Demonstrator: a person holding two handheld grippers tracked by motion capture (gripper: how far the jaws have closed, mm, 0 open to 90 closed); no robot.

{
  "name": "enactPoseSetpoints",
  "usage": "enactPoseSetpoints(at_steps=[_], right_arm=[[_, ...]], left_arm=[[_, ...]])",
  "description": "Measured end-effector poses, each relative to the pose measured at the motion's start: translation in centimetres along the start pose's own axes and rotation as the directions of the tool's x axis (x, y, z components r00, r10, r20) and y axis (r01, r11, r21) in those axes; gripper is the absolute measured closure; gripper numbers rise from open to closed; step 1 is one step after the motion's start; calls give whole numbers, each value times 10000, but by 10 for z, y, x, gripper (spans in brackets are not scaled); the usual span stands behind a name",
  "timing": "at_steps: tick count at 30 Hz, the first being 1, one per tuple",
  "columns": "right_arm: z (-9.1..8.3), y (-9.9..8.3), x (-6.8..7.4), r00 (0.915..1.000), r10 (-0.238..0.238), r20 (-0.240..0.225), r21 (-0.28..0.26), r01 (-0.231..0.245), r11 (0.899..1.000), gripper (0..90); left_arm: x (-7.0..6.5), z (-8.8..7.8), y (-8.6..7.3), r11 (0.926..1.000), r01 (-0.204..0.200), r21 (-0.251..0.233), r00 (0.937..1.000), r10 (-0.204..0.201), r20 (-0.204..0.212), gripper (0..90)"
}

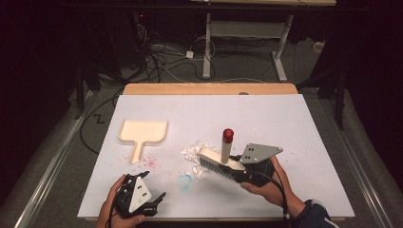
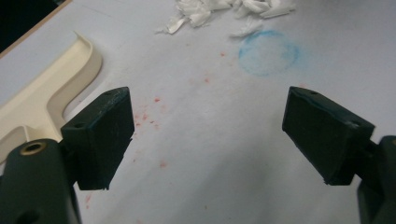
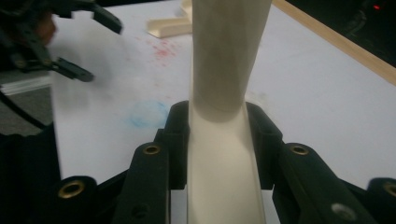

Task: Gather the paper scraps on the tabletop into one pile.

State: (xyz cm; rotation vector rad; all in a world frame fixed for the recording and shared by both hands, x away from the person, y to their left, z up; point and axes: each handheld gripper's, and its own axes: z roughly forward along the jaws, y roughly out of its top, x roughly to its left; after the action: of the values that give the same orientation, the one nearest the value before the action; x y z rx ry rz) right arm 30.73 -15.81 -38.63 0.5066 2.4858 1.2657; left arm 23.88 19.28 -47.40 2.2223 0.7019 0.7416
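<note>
My right tool (image 1: 237, 167) was clenched on the brush (image 1: 219, 161), a light, stiff plastic thing best taken by its handle, bristles beside the flimsy paper scraps (image 1: 194, 153) mid-bench. My left tool (image 1: 153, 199) gaped wide, released, holding nothing; the dustpan (image 1: 142, 133) lay at ten o'clock.

One table (image 1: 304, 142). One dustpan (image 1: 142, 133), cream. One brush (image 1: 221, 161) with a red-capped handle. One heap of white scraps (image 1: 192, 153), the pieces too many and too small to count. One blue ring mark (image 2: 268, 52). One patch of red specks (image 1: 151, 161). Two grippers: the left gripper (image 1: 154, 200) and the right gripper (image 1: 242, 173). Two hands hold them.
</note>
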Motion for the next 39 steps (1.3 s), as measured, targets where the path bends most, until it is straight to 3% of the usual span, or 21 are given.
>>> enactPoseSetpoints(at_steps=[4, 9, 11, 13, 19, 21, 24, 27, 29, 33, 36, 39], right_arm=[[21, 1, 12, 9950, -339, -936, 240, 363, 9991, 681], [52, -5, 16, 9774, -841, -1941, 545, 964, 9938, 681], [60, -5, 17, 9715, -1177, -2056, 515, 1309, 9901, 682], [65, -4, 12, 9749, -1090, -1942, 500, 1208, 9914, 682], [75, 0, -13, 9896, -680, -1265, 594, 760, 9953, 681], [77, 2, -16, 9933, -838, -792, 619, 888, 9941, 681], [75, 4, -21, 9949, -545, -845, 475, 586, 9972, 681], [65, 8, -17, 9943, -613, -874, 248, 637, 9977, 680], [55, 11, -17, 9955, -709, -636, 97, 717, 9974, 680], [28, 19, -22, 9991, -291, 308, -470, 306, 9984, 680], [15, 21, -27, 9898, 154, 1414, -780, -44, 9969, 681], [14, 17, -34, 9645, 471, 2597, -748, -285, 9968, 680]], left_arm=[[2, -1, -1, 9999, 149, -68, 9999, -149, -54, 161], [1, 0, -1, 9999, 103, -2, 9999, -103, 55, 161], [1, 2, -1, 10000, 58, 70, 9999, -59, 110, 161], [1, 2, -1, 10000, 19, 76, 9999, -20, 151, 161], [0, 4, -1, 9999, 74, 86, 9998, -75, 205, 161], [-1, 4, -1, 10000, 13, 91, 9998, -15, 213, 161], [-1, 4, -1, 9999, 3, 113, 9997, -5, 247, 161], [0, 4, -1, 9999, 51, 94, 9997, -53, 236, 161], [-1, 3, -1, 9999, 27, 101, 9998, -29, 217, 161], [0, 3, -1, 9999, 35, 116, 9998, -37, 210, 161], [0, 3, -1, 9999, 93, 116, 9997, -96, 210, 161], [0, 3, 0, 9999, 49, 105, 9998, -51, 195, 161]])
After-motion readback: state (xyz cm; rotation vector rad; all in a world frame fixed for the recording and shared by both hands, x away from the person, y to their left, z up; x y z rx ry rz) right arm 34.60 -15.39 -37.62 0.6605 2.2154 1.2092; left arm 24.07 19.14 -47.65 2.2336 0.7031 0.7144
